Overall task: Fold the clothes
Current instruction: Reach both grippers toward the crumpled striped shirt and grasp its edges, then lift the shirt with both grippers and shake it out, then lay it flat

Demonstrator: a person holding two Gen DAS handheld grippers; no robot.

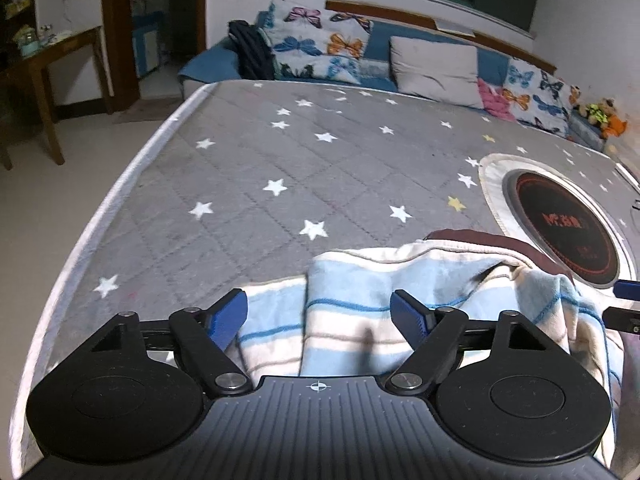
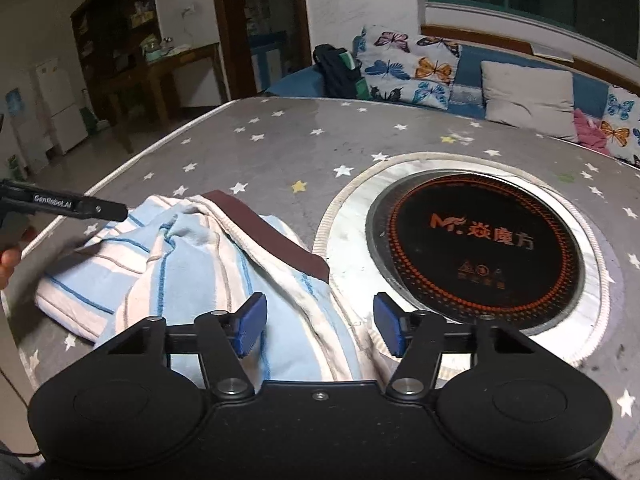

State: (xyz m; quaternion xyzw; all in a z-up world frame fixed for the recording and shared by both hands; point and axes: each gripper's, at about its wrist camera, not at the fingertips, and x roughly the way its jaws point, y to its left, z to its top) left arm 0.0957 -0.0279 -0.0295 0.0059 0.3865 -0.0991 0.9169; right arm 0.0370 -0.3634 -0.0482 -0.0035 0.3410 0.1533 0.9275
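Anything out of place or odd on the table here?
The striped garment lies crumpled, its maroon band skewed and near the rim of the built-in cooktop. Both tools, left and right, are open above it.

left gripper (image 1: pixel 319 314) open | over striped garment (image 1: pixel 348 304) | possibly touching | star-print cover (image 1: pixel 240 168)
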